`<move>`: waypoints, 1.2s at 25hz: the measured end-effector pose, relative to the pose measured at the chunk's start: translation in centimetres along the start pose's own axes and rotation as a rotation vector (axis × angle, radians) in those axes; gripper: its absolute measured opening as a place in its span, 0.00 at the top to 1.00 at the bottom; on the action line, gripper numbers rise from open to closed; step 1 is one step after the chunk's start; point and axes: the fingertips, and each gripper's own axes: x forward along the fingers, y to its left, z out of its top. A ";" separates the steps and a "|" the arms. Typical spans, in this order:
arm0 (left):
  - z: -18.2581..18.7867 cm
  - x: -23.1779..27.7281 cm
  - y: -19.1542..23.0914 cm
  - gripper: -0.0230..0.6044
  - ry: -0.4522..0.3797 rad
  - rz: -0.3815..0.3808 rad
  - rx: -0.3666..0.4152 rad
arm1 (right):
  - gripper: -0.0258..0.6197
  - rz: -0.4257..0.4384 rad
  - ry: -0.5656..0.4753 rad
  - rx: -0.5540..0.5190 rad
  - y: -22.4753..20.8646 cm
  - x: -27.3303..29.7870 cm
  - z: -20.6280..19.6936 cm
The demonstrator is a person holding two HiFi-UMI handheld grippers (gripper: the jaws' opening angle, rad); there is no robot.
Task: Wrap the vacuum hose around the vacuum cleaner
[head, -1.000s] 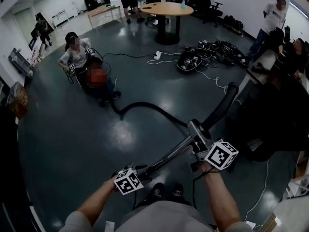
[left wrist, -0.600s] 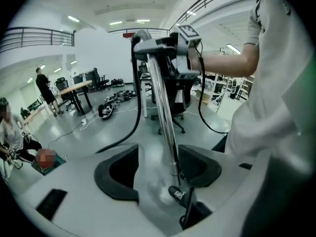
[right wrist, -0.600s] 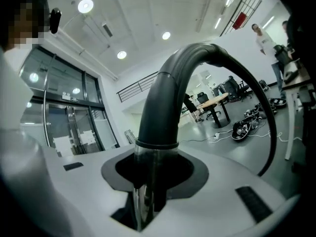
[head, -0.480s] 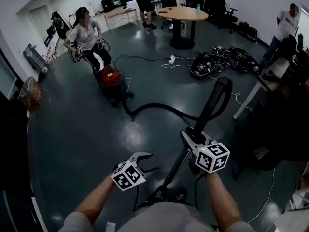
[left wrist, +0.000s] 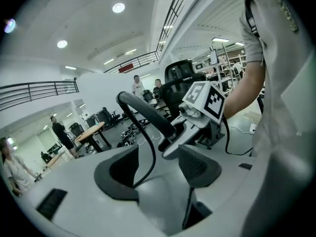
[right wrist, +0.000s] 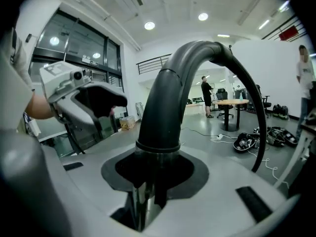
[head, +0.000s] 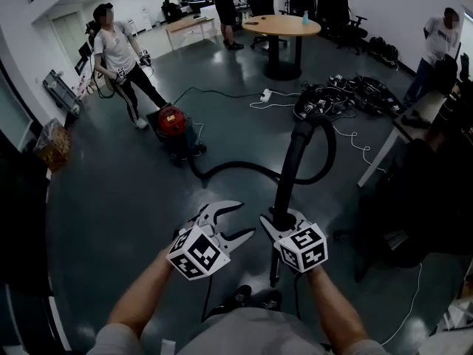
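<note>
Dark glossy floor (head: 111,198) with red vacuum cleaner (head: 174,124), snaking hose (head: 244,166), power strip (head: 264,95) (white) and tangled gear (head: 325,98)

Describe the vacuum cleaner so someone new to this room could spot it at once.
In the head view, start at the round wooden table at the far end and come down and left. The vacuum cleaner sits there beside a standing person. It is the low red-bodied canister with the black hose running from it.

Head view dim. Round ceiling lights (left wrist: 118,7) bright overhead, soft glare on glossy floor (head: 111,198). Strong fisheye, dark vignetted corners, close foreground blurred.
</note>
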 end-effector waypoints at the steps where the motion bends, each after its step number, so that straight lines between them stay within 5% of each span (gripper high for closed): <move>1: 0.5 0.3 0.3 0.55 0.000 0.012 -0.008 | 0.77 0.008 0.012 -0.019 0.1 0.0 -0.4; 7: 1.8 1.8 1.1 0.55 0.011 0.055 -0.100 | 0.77 0.059 0.094 -0.133 1.3 0.4 -2.1; 13: 1.9 2.4 2.0 0.55 0.052 0.068 0.206 | 0.77 0.108 0.224 -0.291 1.4 2.7 -4.0; 17: 2.2 2.3 3.2 0.55 0.073 -0.052 0.395 | 0.77 0.145 0.296 -0.357 1.5 5.3 -4.0; 23: -1.2 2.5 4.5 0.55 0.250 -0.321 0.739 | 0.77 0.186 0.370 -0.417 2.5 9.4 -3.2; 30: -6.4 2.8 7.3 0.55 0.437 -0.503 0.827 | 0.77 0.251 0.518 -0.522 2.6 12.9 -2.7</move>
